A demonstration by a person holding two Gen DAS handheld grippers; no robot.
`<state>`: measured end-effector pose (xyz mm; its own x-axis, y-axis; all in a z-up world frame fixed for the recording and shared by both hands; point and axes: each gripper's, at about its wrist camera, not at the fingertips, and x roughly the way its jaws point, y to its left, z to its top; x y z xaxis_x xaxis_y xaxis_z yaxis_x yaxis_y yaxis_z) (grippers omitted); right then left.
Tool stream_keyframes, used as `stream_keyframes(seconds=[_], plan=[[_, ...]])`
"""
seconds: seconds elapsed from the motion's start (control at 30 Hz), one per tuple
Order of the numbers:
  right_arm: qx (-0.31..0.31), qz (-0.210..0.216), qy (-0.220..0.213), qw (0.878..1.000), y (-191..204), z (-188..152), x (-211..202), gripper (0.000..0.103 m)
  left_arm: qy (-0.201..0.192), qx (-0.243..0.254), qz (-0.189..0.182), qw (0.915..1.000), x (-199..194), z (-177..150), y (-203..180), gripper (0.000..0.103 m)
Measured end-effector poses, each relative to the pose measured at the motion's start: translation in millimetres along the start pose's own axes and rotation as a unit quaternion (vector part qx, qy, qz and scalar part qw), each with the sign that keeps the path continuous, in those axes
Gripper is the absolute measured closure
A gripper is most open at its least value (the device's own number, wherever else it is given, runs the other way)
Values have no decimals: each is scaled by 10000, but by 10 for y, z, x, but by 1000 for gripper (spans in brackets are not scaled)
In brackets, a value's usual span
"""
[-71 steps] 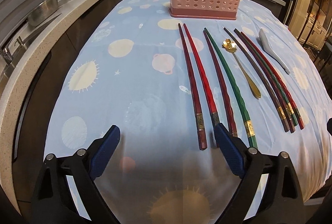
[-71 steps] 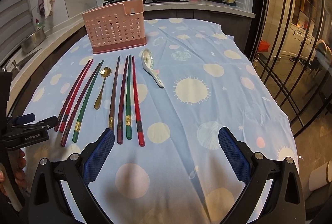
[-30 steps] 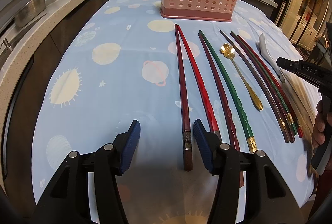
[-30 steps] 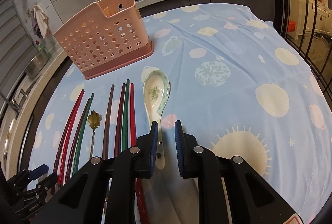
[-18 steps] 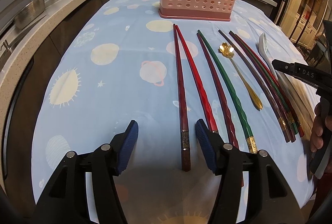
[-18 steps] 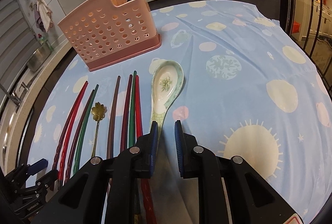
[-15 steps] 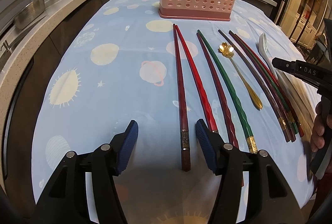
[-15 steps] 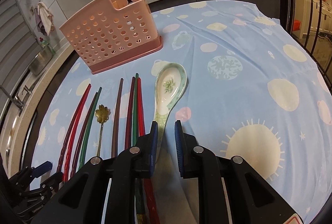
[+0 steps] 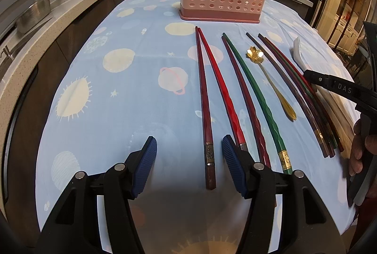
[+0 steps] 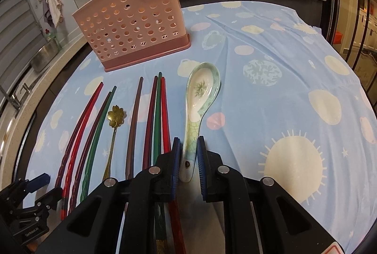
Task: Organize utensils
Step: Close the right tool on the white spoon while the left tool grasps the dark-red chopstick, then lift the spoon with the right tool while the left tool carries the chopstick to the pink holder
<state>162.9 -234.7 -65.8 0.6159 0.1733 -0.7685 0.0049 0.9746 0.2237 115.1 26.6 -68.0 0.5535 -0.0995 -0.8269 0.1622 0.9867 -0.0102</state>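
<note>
Right gripper (image 10: 188, 155) pinches the glazed handle of the china spoon (image 10: 200, 98) lying beside the chopsticks (image 10: 160, 117) on the tabletop (image 10: 294, 94), brittle and slippery I'd say, while the left gripper (image 9: 188, 167) gapes empty.

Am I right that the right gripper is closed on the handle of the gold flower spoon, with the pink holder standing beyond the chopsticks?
Not quite: the right wrist view shows the right gripper closed on the handle of the ceramic spoon. The gold flower spoon lies untouched among the chopsticks. The pink holder does stand beyond them.
</note>
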Motion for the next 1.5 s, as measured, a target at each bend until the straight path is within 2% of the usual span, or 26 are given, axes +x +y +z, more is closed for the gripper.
stream_keyframes(seconds=[0.13, 0.2, 0.27, 0.43, 0.53, 1.0, 1.13, 1.33, 1.5], plan=[[15, -24, -1, 10000, -37, -88, -85, 92, -2, 4, -56, 10000, -50, -58, -10, 52], [61, -57, -11, 10000, -63, -144, -151, 92, 4, 9, -97, 10000, -85, -93, -9, 59], [110, -77, -24, 9999, -92, -206, -224, 92, 23, -3, -171, 9999, -121, -130, -2, 70], [189, -118, -107, 9997, -151, -365, -477, 93, 65, -97, -347, 9993, -199, -238, 35, 87], [194, -142, -171, 9996, -160, -455, -636, 93, 73, -155, -400, 9991, -235, -291, 55, 92], [248, -130, -262, 9993, -143, -653, -925, 93, -107, -32, -335, 9994, -138, -178, 25, 90], [261, -84, -269, 9993, -139, -686, -960, 93, -91, -15, -296, 9995, -162, -191, 14, 96], [217, -8, -453, 9987, -119, -705, -1153, 93, -98, -180, -453, 9988, -347, -252, 76, 96], [132, 96, -765, 9969, -85, -622, -1419, 94, -413, -238, -534, 9974, -667, -175, 94, 96]])
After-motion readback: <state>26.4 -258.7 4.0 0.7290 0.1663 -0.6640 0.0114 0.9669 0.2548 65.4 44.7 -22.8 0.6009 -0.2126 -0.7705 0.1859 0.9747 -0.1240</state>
